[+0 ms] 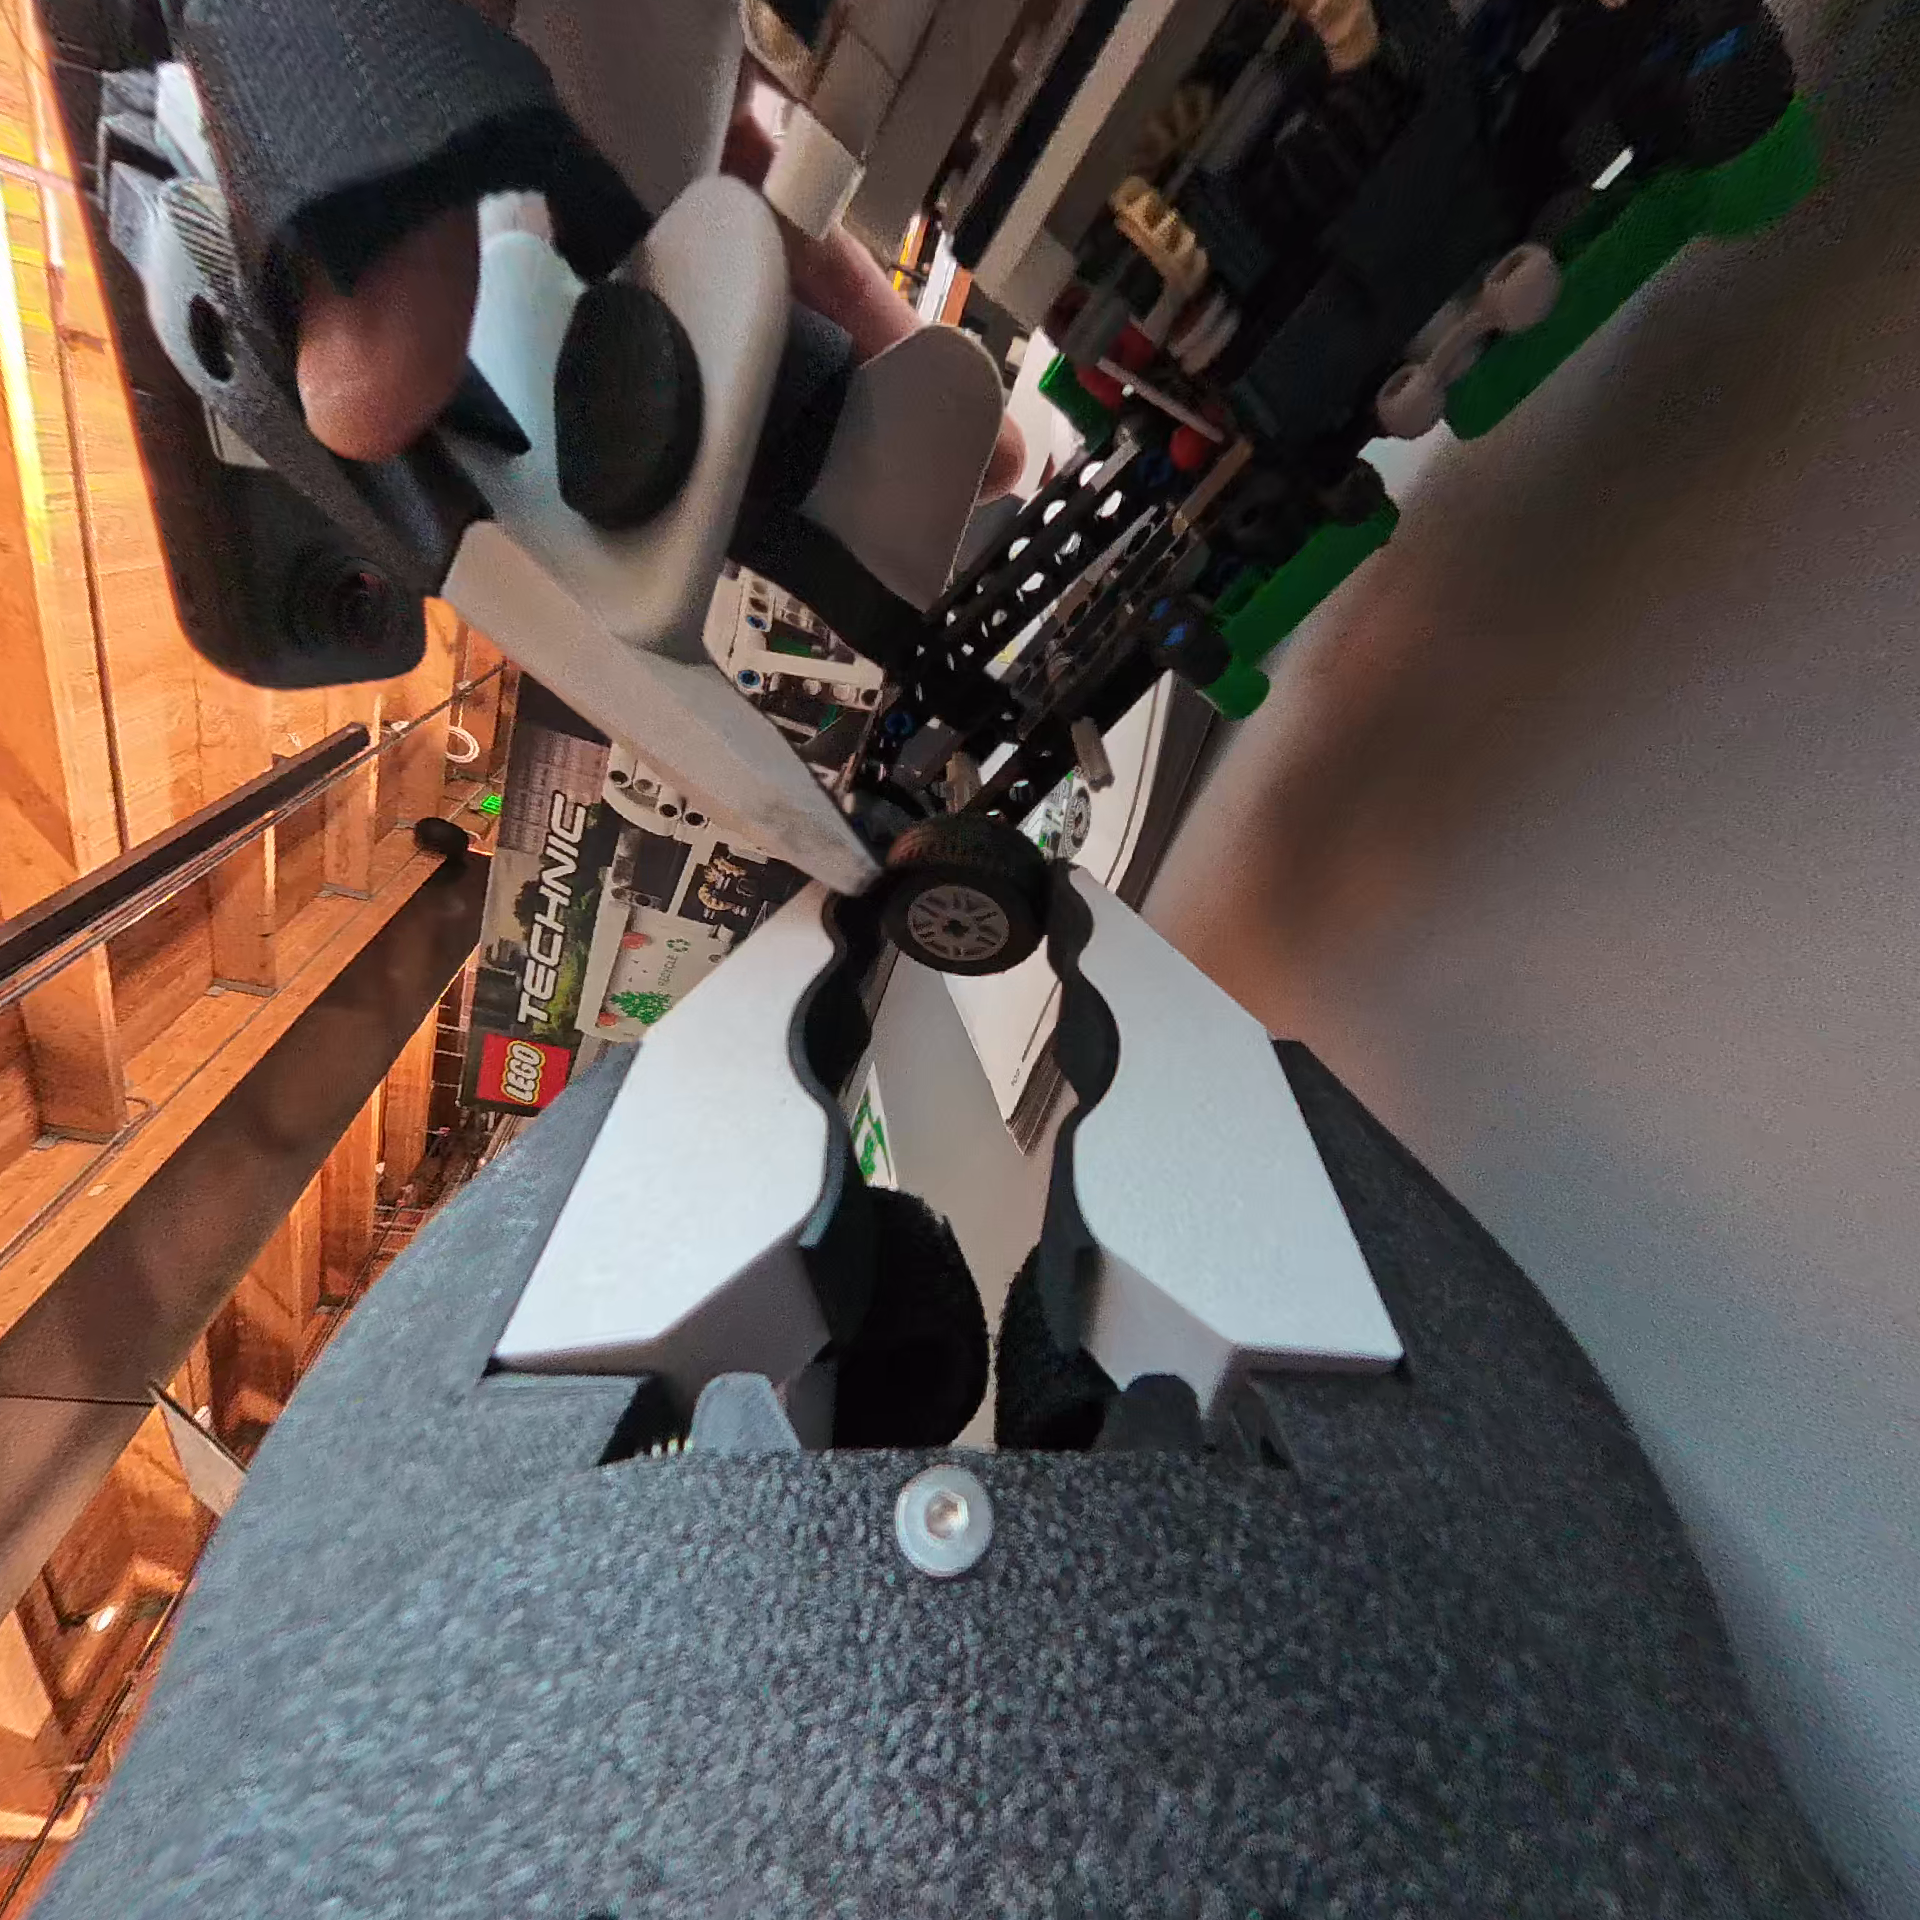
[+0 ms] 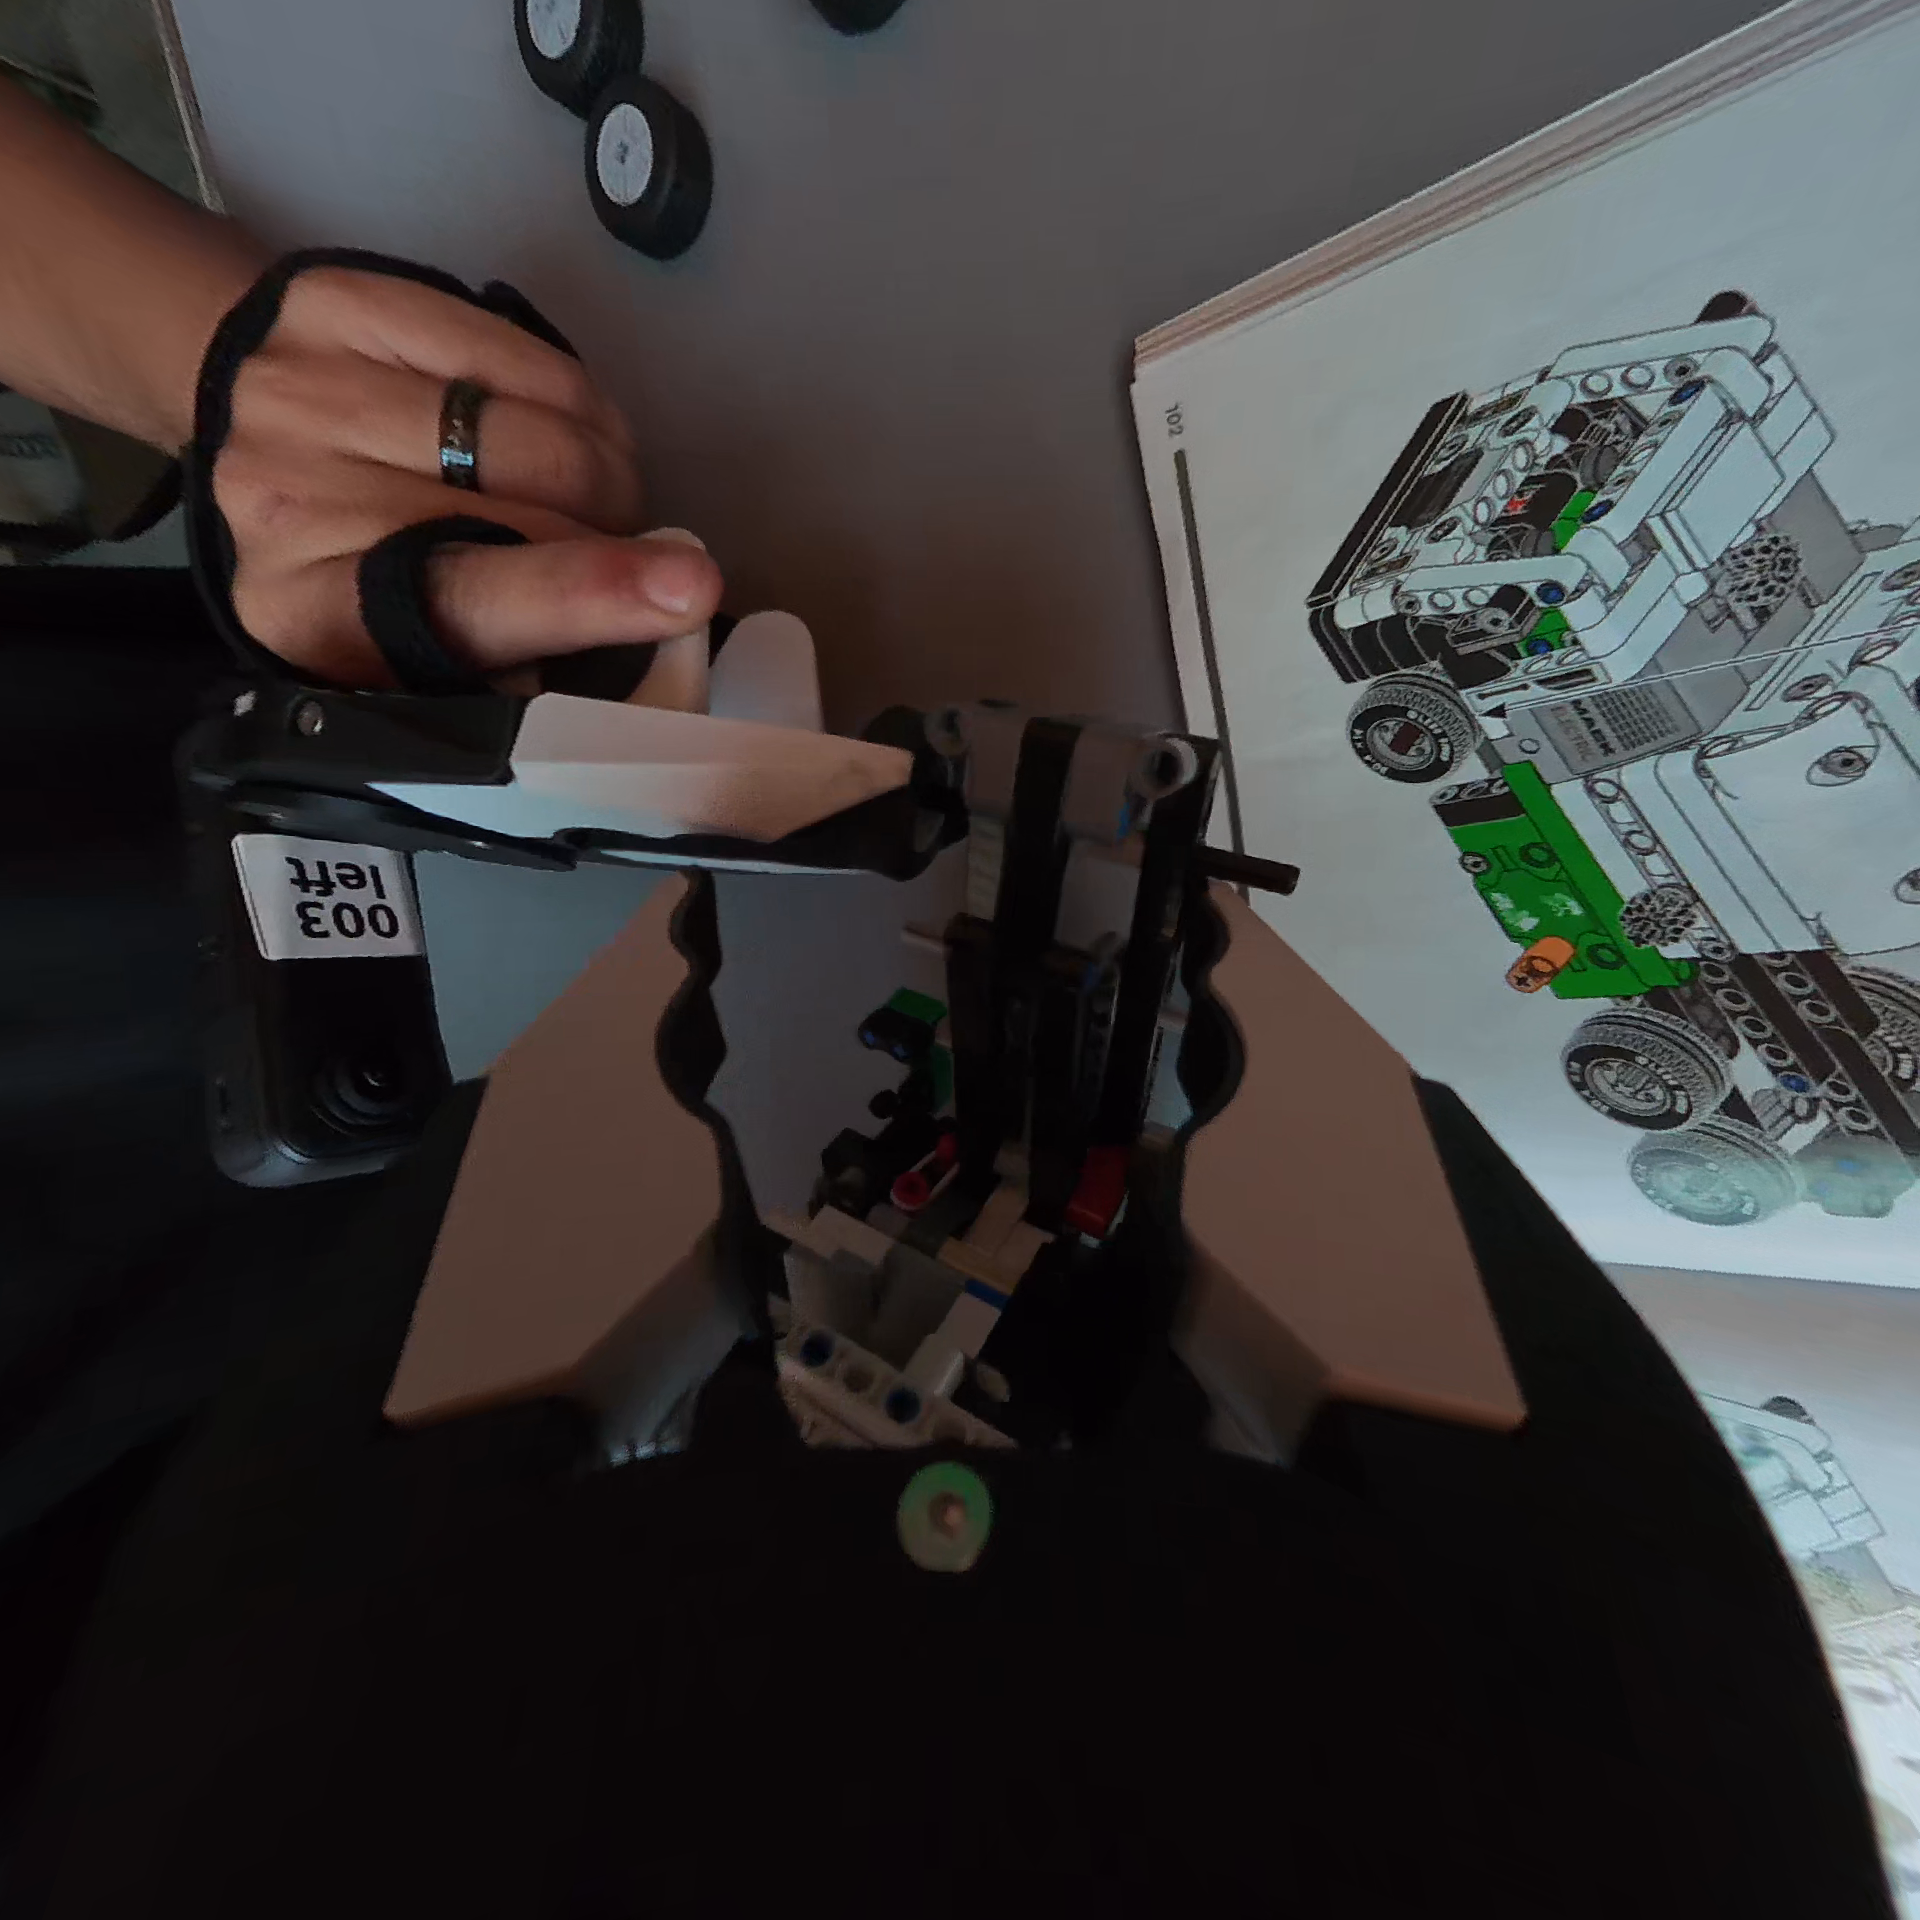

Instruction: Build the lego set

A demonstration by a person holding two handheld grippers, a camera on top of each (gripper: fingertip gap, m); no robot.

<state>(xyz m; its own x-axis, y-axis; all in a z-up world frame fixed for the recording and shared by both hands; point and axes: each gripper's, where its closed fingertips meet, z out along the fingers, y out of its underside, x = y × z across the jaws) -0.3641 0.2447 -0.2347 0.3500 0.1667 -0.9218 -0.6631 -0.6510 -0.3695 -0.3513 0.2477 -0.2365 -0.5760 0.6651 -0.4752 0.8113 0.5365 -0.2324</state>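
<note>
Truck (image 2: 1049,1039) chassis — stiff but pop-apart — is sitting clamped in the right claw (image 2: 951,997); left claw (image 1: 956,914) is pinching a light wheel (image 1: 966,909) — grip its tyre.

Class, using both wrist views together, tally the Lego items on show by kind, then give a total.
Loose wheels: 3 (one cut off by the frame edge)
Gripped wheel: 1
Partly built truck: 1
Instruction booklet: 1
Set box: 1
Total: 7
</note>
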